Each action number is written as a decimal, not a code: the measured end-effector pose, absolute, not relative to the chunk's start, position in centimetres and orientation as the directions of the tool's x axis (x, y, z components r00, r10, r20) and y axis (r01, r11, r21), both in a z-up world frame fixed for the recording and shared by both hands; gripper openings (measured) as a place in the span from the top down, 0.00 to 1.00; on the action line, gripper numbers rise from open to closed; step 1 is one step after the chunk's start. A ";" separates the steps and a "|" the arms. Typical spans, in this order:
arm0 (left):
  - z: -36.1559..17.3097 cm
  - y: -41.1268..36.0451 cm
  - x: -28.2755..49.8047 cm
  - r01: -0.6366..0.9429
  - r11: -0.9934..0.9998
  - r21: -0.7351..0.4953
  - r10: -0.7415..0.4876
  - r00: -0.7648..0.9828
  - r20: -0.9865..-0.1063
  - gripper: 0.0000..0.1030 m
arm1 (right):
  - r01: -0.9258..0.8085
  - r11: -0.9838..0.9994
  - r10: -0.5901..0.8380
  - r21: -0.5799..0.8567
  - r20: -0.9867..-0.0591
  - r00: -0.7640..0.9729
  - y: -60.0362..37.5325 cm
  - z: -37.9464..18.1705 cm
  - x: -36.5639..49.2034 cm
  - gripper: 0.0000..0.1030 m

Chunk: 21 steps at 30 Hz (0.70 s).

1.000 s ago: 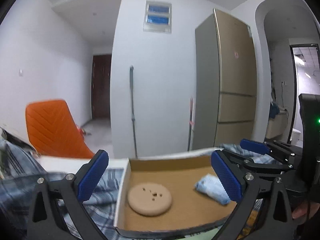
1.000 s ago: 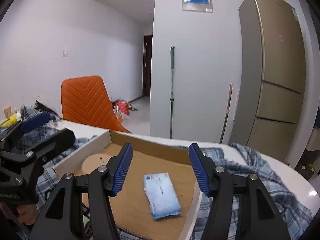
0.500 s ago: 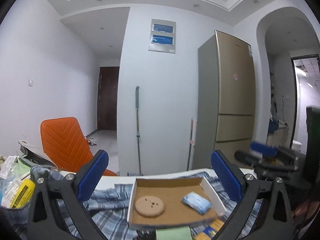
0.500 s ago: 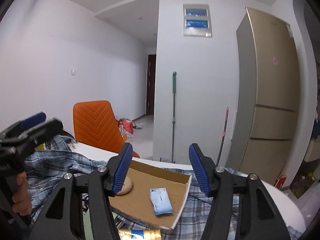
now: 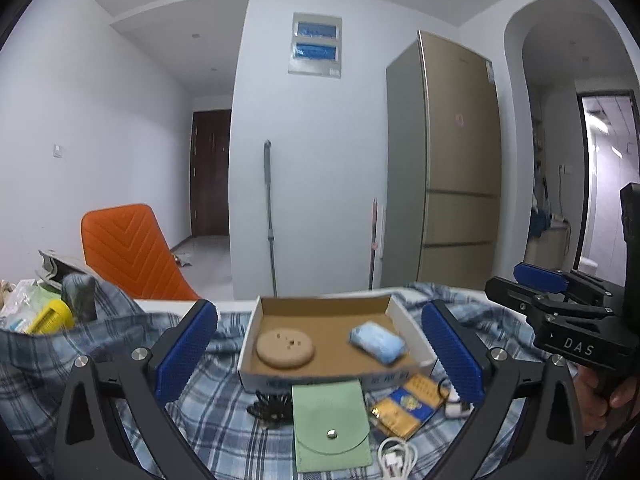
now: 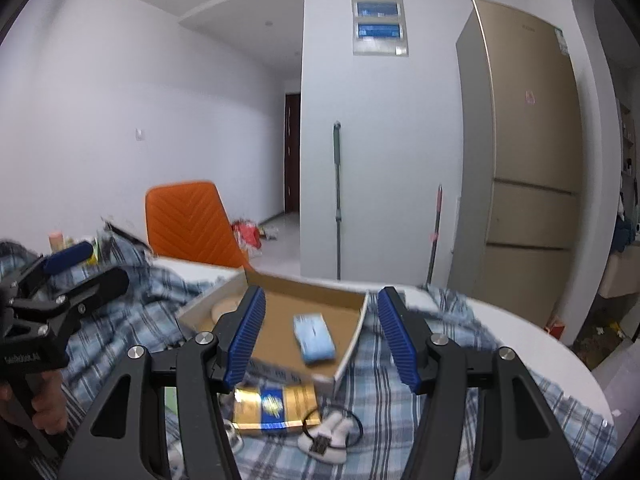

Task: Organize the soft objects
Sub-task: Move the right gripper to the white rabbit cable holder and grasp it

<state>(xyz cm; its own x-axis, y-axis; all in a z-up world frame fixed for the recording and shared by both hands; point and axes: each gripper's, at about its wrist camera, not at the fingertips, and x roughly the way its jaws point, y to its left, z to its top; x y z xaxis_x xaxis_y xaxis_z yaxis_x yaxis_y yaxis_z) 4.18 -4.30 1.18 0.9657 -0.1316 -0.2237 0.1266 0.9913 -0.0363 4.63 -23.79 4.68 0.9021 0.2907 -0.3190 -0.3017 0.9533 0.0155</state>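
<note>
Pouch [image 5: 331, 426], pale green with a snap, lies flat on the plaid cloth [image 5: 224, 400] just in front of the cardboard box [image 5: 412, 330], dead centre between your left gripper [image 5: 320, 354]'s blue pads [image 5: 186, 354]. Its long axis runs away from you, toward the box. It sits below and slightly ahead of those fingertips, so judged from here the reach is down and forward, no sideways shift.

Left fingers stand wide apart, nothing between them. Right gripper [image 6: 322, 338]'s fingers stand moderately apart, also empty.

Already in the box: a blue tissue pack [image 5: 377, 342] on the right half, a tan round pad [image 5: 285, 347] on the left half, apart from each other.

Nearer hand: left, for the pouch. In the right view only a green sliver [image 6: 171, 400] shows, behind the left finger. Your right gripper faces the gold-and-blue packet [image 6: 274, 404] and the white charger with its black loop [image 6: 332, 436] instead; both lie below its fingertips.

View differences:
- Left view shows the whole pouch, a white cable [image 5: 396, 458], a dark clip-like thing [image 5: 270, 404] at the box's front wall; too small to identify.
- Right view is blurred over the box; the round pad [image 6: 226, 305] is half hidden by the box wall.
- Each view shows the other gripper at its edge, held in a hand [image 5: 600, 396].
</note>
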 end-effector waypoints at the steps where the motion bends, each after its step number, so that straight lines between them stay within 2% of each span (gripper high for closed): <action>1: 0.7 -4.3 4.4 0.130 0.991 -0.035 -0.134 0.963 -0.234 0.00 | -0.303 0.953 0.290 0.014 -0.334 0.897 -23.8 4.0 4.8 0.43; 7: -1.0 -4.5 6.2 0.149 0.988 -0.043 -0.154 0.937 -0.314 0.00 | -0.346 0.935 0.342 0.075 -0.443 0.829 -24.0 1.7 6.9 0.41; 11: -1.4 -5.4 6.4 0.141 0.990 -0.006 -0.134 0.932 -0.337 0.00 | -0.323 0.945 0.305 0.051 -0.495 0.814 -23.8 1.1 7.2 0.36; 13: -1.5 -5.5 6.4 0.146 0.989 0.002 -0.137 0.932 -0.334 0.00 | -0.279 0.960 0.226 -0.009 -0.564 0.795 -23.6 0.6 7.8 0.36; 17: -1.5 -5.6 6.7 0.144 0.990 0.006 -0.134 0.930 -0.343 0.00 | -0.288 0.957 0.231 0.034 -0.689 0.687 -24.0 -1.4 9.3 0.33; 21: -1.6 -5.2 6.9 0.144 0.990 -0.012 -0.138 0.925 -0.353 0.00 | -0.287 0.957 0.208 0.035 -0.773 0.599 -24.1 -3.3 10.2 0.33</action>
<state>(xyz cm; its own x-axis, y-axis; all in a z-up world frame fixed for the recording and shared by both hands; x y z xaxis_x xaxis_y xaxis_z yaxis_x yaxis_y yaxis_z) 6.86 -5.24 -1.55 0.9253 -0.1384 -0.3530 0.1436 0.9896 -0.0116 10.24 -24.10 -3.29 0.5988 0.2081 -0.7734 -0.2871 0.9573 0.0353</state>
